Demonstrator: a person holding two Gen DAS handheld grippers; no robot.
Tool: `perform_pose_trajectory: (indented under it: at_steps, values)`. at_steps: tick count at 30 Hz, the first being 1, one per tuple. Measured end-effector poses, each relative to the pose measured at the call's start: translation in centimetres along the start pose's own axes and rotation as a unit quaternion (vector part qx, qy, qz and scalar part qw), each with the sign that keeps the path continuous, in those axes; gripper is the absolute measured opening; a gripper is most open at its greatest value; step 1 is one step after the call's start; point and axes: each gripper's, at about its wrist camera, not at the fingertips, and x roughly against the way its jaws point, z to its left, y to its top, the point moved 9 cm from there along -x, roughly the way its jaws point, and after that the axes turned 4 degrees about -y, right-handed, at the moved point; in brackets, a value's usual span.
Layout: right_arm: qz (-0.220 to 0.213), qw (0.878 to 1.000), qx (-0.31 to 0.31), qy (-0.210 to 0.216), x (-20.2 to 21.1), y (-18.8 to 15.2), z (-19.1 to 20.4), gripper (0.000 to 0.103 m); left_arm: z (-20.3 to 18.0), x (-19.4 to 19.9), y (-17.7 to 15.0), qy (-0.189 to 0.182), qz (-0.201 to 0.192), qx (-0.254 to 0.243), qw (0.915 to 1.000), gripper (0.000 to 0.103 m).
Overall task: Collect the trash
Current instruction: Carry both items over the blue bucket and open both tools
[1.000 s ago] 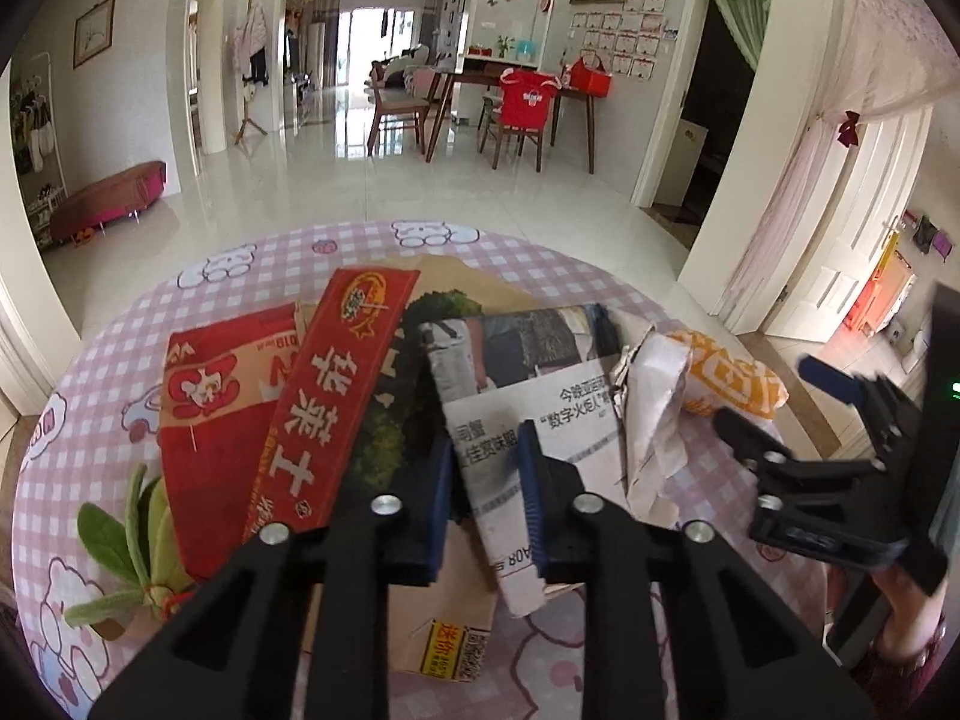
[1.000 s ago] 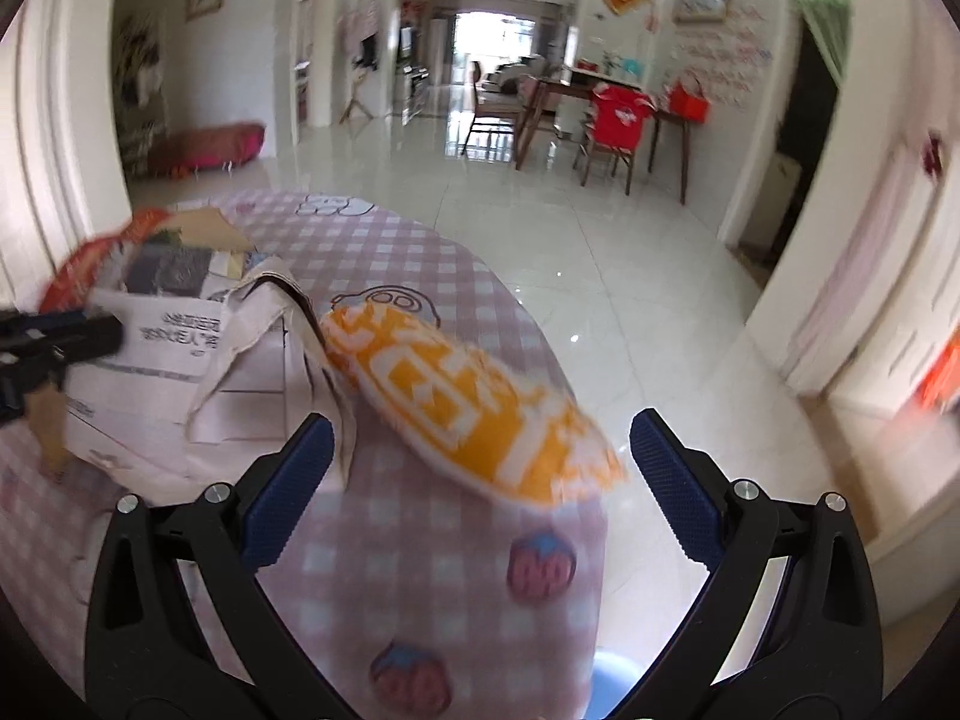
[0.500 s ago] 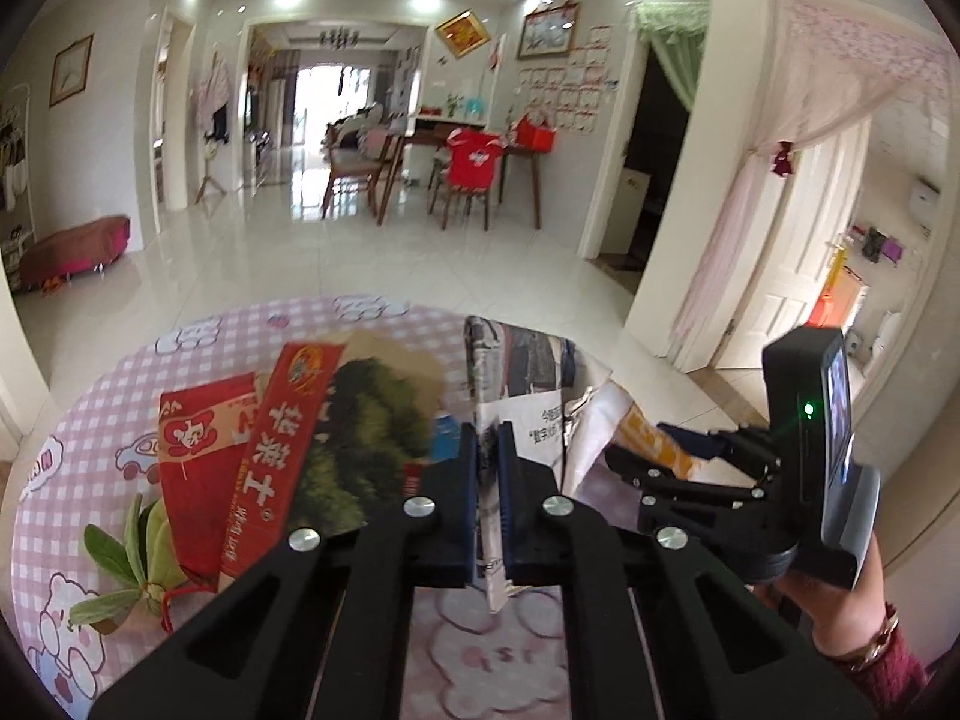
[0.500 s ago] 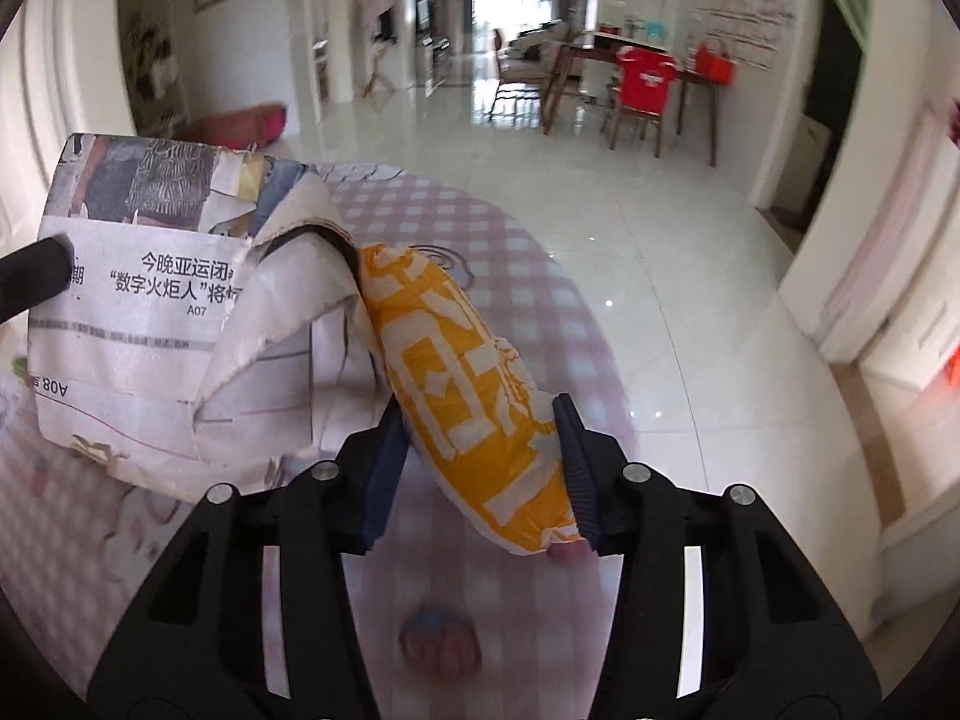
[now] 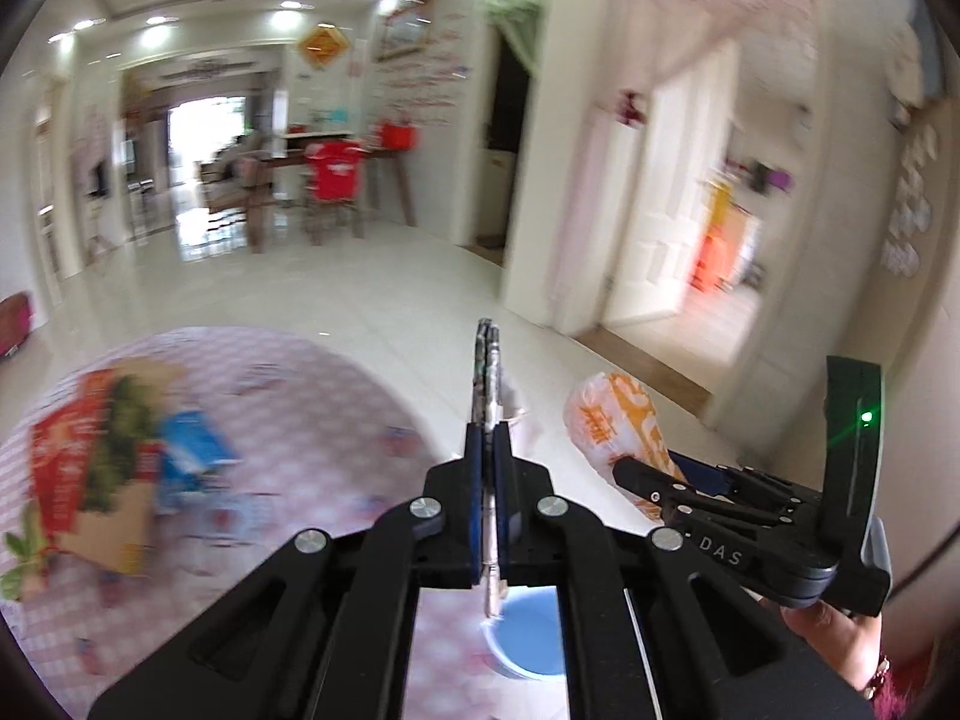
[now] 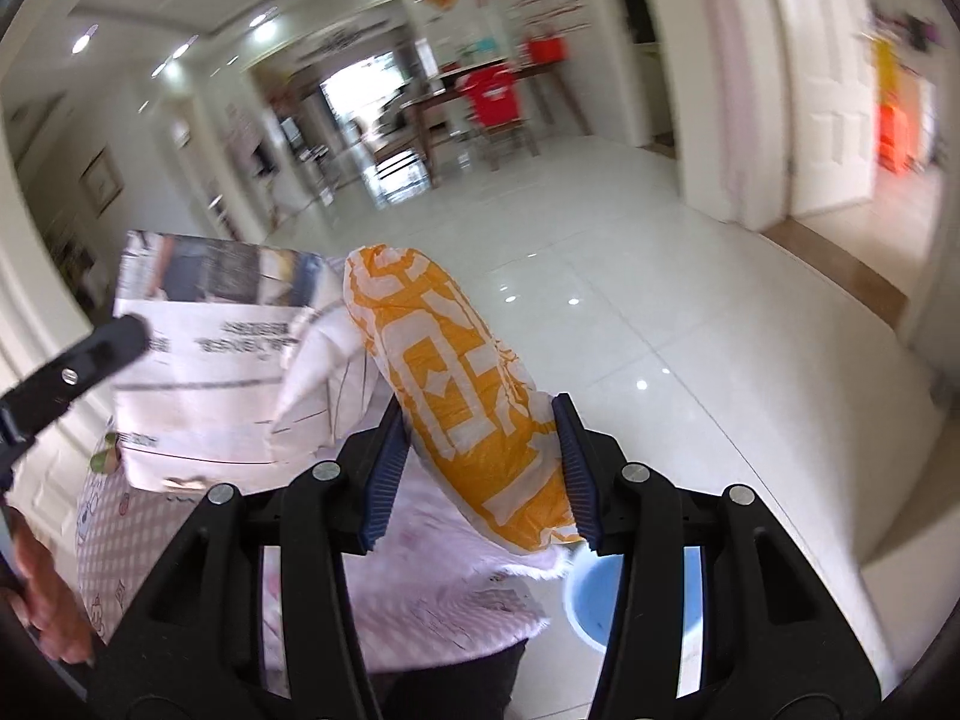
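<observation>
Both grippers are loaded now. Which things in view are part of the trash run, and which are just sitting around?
Part of the job:
- newspaper, clamped in the left gripper
- orange snack bag, clamped in the right gripper
- blue bin on the floor
- red packets and cardboard on the table

Just lying about:
- dining chairs
- white doors

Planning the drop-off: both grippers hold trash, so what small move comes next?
Probably carry both over the blue bin below the table edge. The left gripper is shut on the newspaper; the right gripper clamps the orange snack bag, both lifted.
</observation>
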Motion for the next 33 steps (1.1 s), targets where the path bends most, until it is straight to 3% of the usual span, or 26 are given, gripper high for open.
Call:
perform_pose_trajectory:
  at_steps: [3,6,10,16,17,18,20,25,33]
  values:
    - [-0.006,0.999,-0.044,-0.025,1.7,-1.2,-5.0,0.047,-4.4,-2.9,-0.8,-0.019,0.022,-0.031,0.9991,0.004]
    - [-0.007,0.996,-0.079,-0.045,2.7,-2.7,-9.0,0.047,-8.0,-6.7,-2.2,-0.076,0.068,-0.032,0.9943,0.004]
    - [0.001,0.992,-0.111,-0.059,2.5,-4.6,-12.8,0.047,-10.9,-10.9,-3.8,-0.076,0.095,-0.061,0.9907,0.004]
    - [0.018,0.987,-0.136,-0.079,1.1,-7.1,-14.7,0.047,-13.1,-18.1,-7.2,-0.094,0.156,-0.062,0.9813,0.008]
    - [0.022,0.987,-0.14,-0.082,1.1,-7.9,-15.0,0.047,-13.0,-19.0,-7.8,-0.097,0.169,-0.058,0.9792,0.019]
    - [0.024,0.986,-0.144,-0.084,0.7,-8.0,-15.7,0.047,-13.1,-20.3,-8.4,-0.092,0.185,-0.053,0.9769,0.044]
    - [0.035,0.984,-0.151,-0.088,-0.2,-8.8,-16.3,0.047,-13.0,-21.6,-9.0,-0.081,0.192,-0.051,0.9768,0.075]
    - [0.05,0.982,-0.157,-0.087,-1.4,-9.9,-16.0,0.048,-11.4,-21.0,-10.6,-0.065,0.201,-0.037,0.9766,0.075]
    - [0.057,0.984,-0.151,-0.078,-2.0,-9.6,-13.0,0.05,-8.6,-19.0,-10.1,-0.027,0.191,-0.038,0.9805,0.075]
